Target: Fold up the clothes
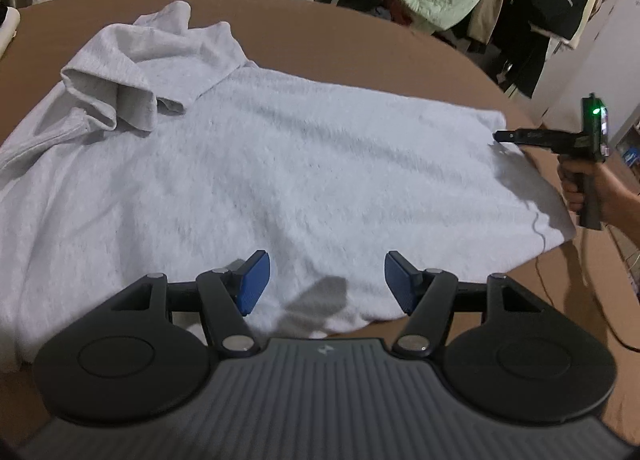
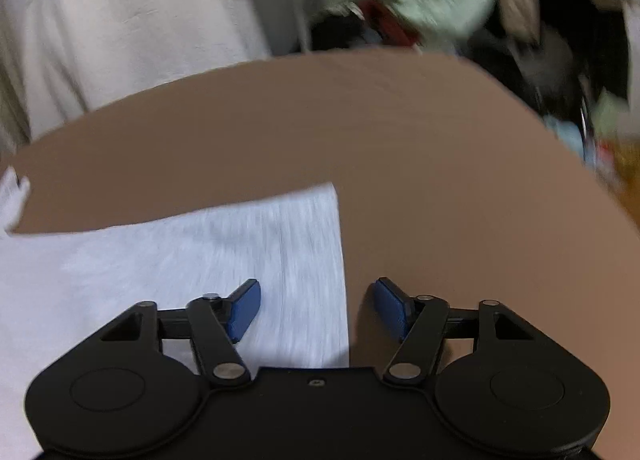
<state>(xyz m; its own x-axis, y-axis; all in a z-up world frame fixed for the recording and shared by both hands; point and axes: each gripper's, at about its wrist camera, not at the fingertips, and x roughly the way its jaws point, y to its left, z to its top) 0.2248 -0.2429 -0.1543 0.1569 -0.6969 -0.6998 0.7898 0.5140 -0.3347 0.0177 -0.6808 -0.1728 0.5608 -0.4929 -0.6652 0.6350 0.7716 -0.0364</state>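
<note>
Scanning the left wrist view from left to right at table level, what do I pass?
Folded sleeve → grey sweatshirt body → right claw at the sweatshirt's far corner → hand holding it.

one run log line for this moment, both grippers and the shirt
left gripper: open above shirt | right gripper: open at shirt corner | pale grey cotton t-shirt: spread flat on brown table

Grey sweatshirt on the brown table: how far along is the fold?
Done: the light grey sweatshirt lies spread on the brown table, one sleeve already folded onto the body. In hand: nothing; left gripper and right gripper both have open jaws, the right at the hem corner. Left: the remaining folds.
</note>
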